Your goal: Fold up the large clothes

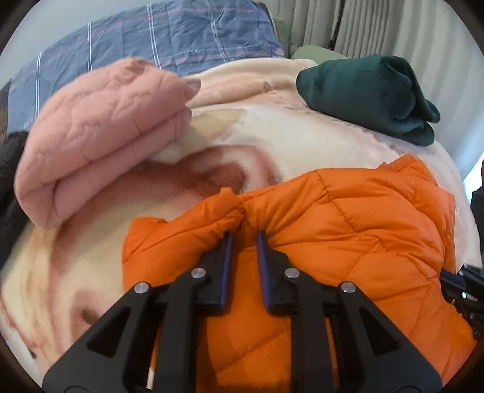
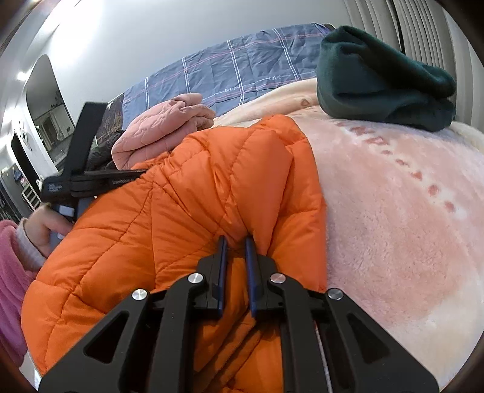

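Observation:
An orange quilted jacket point(image 1: 348, 226) point(image 2: 181, 196) lies on a pink and cream plush blanket point(image 1: 302, 136) point(image 2: 393, 211). My left gripper point(image 1: 244, 237) is shut on a bunched fold at the jacket's left edge, with fabric pinched between its blue pads. Near the jacket's right edge, my right gripper point(image 2: 236, 241) is shut on another puckered fold. The right wrist view also shows the left gripper's body point(image 2: 90, 181) at the jacket's far side, held by a hand point(image 2: 45, 226) in a pink sleeve.
A folded pink quilted garment point(image 1: 99, 136) point(image 2: 163, 130) rests at the back left of the blanket. A folded dark green garment point(image 1: 369, 93) point(image 2: 378, 81) sits at the back right. Blue plaid bedding point(image 1: 181, 36) point(image 2: 236, 72) lies behind, and curtains point(image 1: 363, 24) hang beyond.

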Demonstrator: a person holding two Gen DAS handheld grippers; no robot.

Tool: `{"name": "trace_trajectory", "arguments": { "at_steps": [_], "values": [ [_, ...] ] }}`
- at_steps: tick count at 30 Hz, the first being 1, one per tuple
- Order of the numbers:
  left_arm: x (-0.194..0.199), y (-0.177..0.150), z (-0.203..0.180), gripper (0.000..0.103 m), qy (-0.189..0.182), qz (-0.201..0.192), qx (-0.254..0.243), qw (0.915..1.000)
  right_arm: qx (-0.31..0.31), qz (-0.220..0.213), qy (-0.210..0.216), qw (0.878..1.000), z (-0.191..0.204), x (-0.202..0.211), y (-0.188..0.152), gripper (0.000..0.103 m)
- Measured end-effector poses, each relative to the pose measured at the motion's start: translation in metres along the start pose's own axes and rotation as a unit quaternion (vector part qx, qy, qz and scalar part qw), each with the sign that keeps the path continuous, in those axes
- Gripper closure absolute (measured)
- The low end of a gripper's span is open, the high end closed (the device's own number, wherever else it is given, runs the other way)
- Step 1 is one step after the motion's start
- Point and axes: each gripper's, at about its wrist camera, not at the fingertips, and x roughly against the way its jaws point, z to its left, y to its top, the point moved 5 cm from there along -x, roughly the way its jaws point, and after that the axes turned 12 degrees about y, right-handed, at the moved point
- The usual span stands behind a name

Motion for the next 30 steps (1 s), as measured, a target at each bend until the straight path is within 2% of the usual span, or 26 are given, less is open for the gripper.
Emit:
{"name": "trace_trajectory", "arguments": {
  "at_steps": [5, 9, 10, 11, 12, 13, 14, 17, 20, 22, 24, 26, 28, 30],
  "values": [
    [0.002, -0.004, 0.003, 0.085, 0.005, -0.015, -0.002, 0.9999, 0.013, -0.005, -0.005, 1.0, 0.004, 0.001, -0.001, 0.093],
    [0.022, -0.005, 0.004, 0.085, 0.011, -0.027, 0.004, 0.9996, 0.015, -0.008, -0.004, 1.0, 0.004, 0.004, -0.003, 0.093],
    [0.03, -0.006, 0.005, 0.081, 0.009, -0.026, 0.01, 0.9996, 0.015, -0.009, -0.004, 1.0, 0.004, 0.004, -0.004, 0.093],
    [0.042, -0.007, 0.006, 0.066, 0.007, -0.029, 0.016, 0.9994, 0.014, -0.01, -0.004, 1.0, 0.004, 0.004, -0.004, 0.093],
    [0.055, -0.009, 0.007, 0.055, 0.004, -0.036, 0.021, 0.9991, 0.014, -0.011, -0.004, 1.0, 0.003, 0.005, -0.004, 0.093],
    [0.069, -0.011, 0.009, 0.038, 0.0, -0.048, 0.023, 0.9986, 0.014, -0.012, -0.003, 1.0, 0.003, 0.005, -0.004, 0.093],
    [0.092, -0.018, 0.01, 0.034, -0.015, -0.069, 0.018, 0.9973, 0.013, -0.012, -0.003, 1.0, 0.003, 0.005, -0.005, 0.093],
    [0.137, -0.049, 0.006, 0.034, -0.048, -0.096, -0.001, 0.9943, 0.011, -0.014, 0.001, 1.0, 0.001, 0.006, -0.004, 0.093],
    [0.168, -0.098, -0.007, 0.032, -0.079, -0.092, -0.032, 0.9921, 0.011, -0.017, 0.003, 1.0, 0.001, 0.007, -0.005, 0.093],
    [0.181, -0.135, -0.022, 0.029, -0.08, -0.089, -0.064, 0.9908, 0.011, -0.018, 0.004, 1.0, 0.0, 0.008, -0.005, 0.093],
    [0.192, -0.163, -0.031, 0.029, -0.082, -0.09, -0.069, 0.9902, 0.016, -0.022, 0.005, 1.0, 0.0, 0.009, -0.005, 0.092],
    [0.199, -0.179, -0.035, 0.028, -0.108, -0.079, -0.053, 0.9895, 0.016, -0.023, 0.005, 1.0, 0.0, 0.01, -0.006, 0.092],
    [0.205, -0.186, -0.04, 0.028, -0.108, -0.085, -0.054, 0.9889, 0.02, -0.026, 0.007, 0.999, 0.0, 0.01, -0.006, 0.092],
    [0.208, -0.194, -0.053, 0.027, -0.096, -0.091, -0.084, 0.9876, 0.02, -0.027, 0.007, 0.999, 0.0, 0.011, -0.006, 0.092]
  ]
}}
